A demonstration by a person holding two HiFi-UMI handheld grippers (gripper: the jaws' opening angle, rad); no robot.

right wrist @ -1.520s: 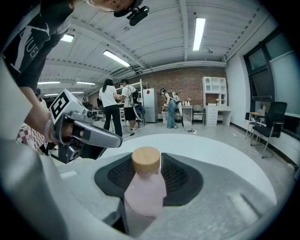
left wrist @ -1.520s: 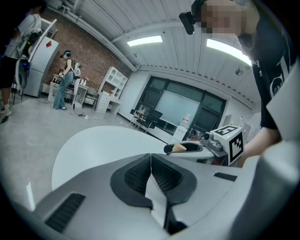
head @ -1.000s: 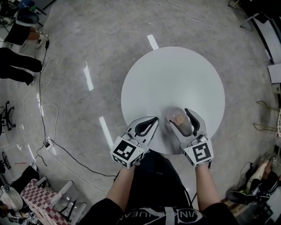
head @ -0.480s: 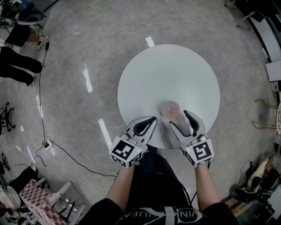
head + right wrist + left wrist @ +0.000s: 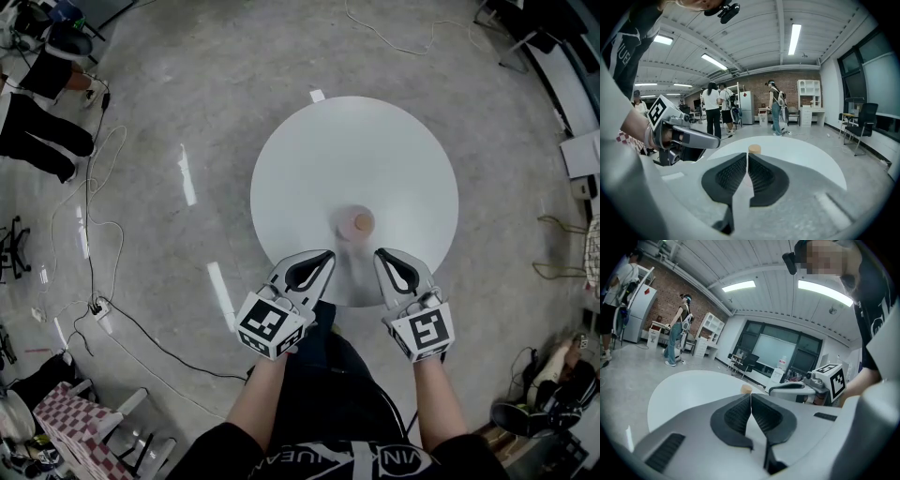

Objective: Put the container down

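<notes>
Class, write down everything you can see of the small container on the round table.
The container is small and upright, with a clear-looking body and a round tan top, perhaps cork. It stands on the white round table, nearer the person's edge. Only the table touches it.

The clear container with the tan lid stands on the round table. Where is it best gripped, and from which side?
Grip the container by its clear round wall below the tan lid, probably from the near edge of the table: it stands upright and nothing stands beside it.
</notes>
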